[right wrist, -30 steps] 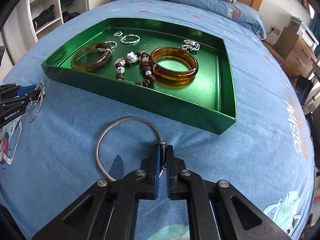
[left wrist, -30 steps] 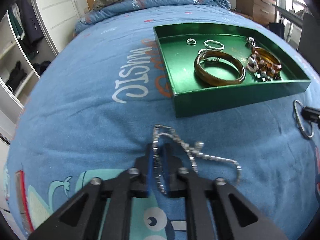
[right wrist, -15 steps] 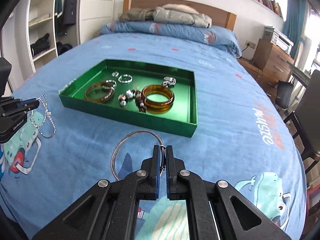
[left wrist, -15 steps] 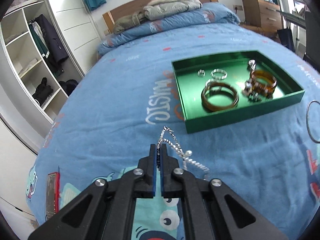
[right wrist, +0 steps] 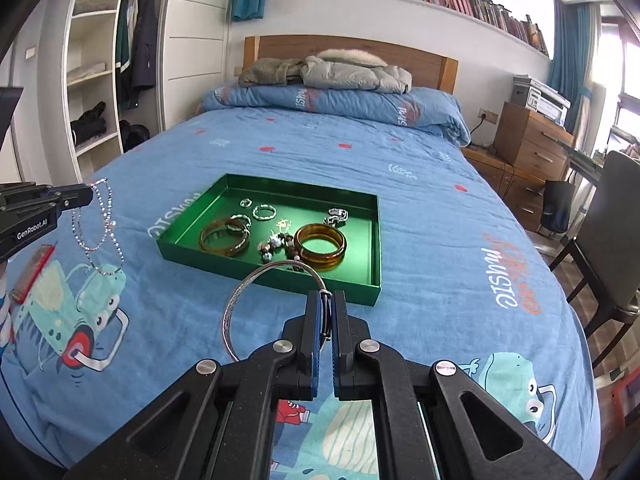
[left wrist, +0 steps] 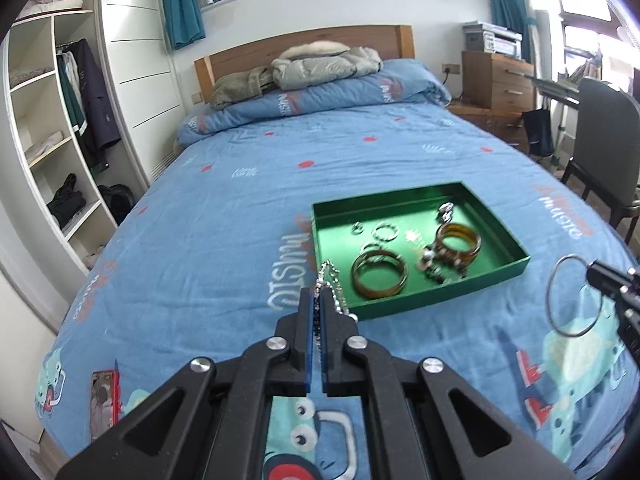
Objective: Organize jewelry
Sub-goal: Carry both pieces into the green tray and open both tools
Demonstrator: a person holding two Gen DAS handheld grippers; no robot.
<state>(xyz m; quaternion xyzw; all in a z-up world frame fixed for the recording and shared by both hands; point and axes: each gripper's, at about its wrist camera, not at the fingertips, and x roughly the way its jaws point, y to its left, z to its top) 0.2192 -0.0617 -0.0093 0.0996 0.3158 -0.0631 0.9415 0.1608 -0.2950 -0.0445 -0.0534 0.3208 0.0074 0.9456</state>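
Note:
A green tray [left wrist: 516, 268] [right wrist: 188, 250] lies on the blue bed, holding two amber bangles [left wrist: 379, 275] [right wrist: 321, 246], small silver rings [right wrist: 264, 212] and a bead bracelet [right wrist: 280, 245]. My left gripper [left wrist: 316, 295] is shut on a silver chain necklace [left wrist: 332, 276], held high above the bed; in the right wrist view the necklace [right wrist: 100, 236] dangles from it. My right gripper [right wrist: 327, 297] is shut on a thin silver hoop bangle [right wrist: 240, 300], raised above the bed near the tray's front edge; it also shows in the left wrist view [left wrist: 574, 295].
A red flat object [left wrist: 105, 404] [right wrist: 32, 274] lies near the bed's left edge. Folded duvet and jackets [right wrist: 332, 72] sit at the headboard. A wardrobe [left wrist: 52, 140] stands left; a wooden dresser [right wrist: 532, 140] and a chair [left wrist: 604, 152] stand right.
Both grippers have risen well above the bed, lifting the necklace and the hoop bangle off the cover. The tray now looks smaller and farther away.

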